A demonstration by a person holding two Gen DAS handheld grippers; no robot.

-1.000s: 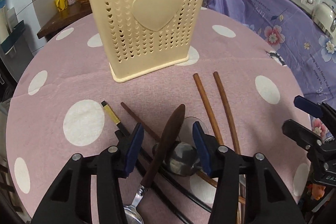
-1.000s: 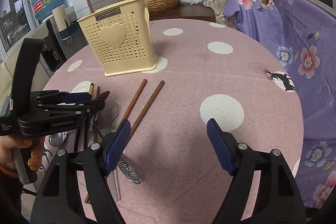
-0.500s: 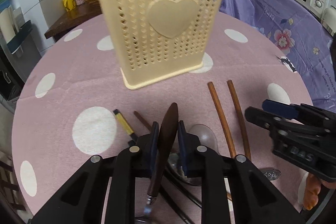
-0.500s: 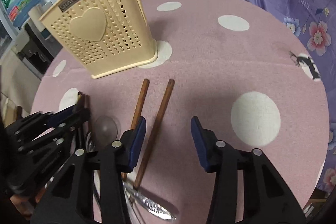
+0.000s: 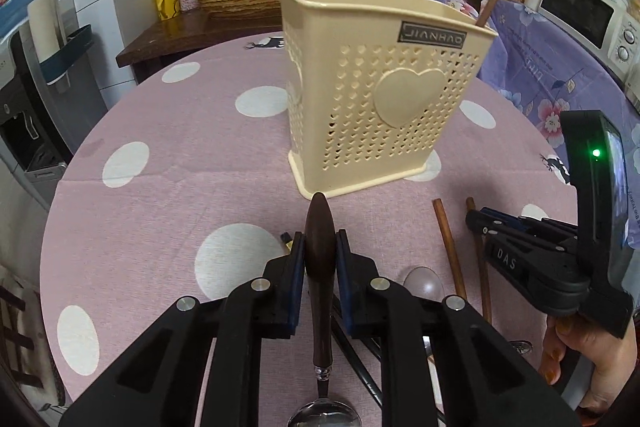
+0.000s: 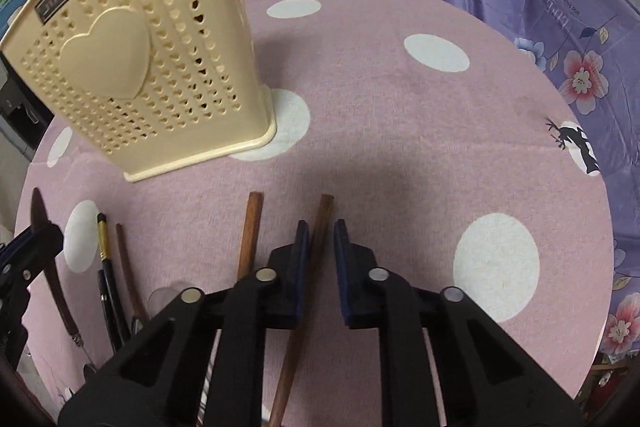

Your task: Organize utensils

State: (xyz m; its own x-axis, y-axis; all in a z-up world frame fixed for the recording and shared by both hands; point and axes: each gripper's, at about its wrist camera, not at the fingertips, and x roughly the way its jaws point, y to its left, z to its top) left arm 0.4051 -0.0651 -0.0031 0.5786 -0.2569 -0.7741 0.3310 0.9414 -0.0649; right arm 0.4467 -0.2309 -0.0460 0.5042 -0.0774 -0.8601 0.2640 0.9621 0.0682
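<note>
Jaws closed: left gripper (image 5: 320,259) clamps spoon (image 5: 320,267) before holder (image 5: 384,91).

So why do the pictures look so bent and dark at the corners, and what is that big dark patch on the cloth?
Left wrist view: fisheye lens bows the wall tiles and blackens the corners; the utensil basket stays sharp. Right wrist view: same bending tilts the basket, and a soft shadow falls on the pink tablecloth ahead of the right gripper.
</note>
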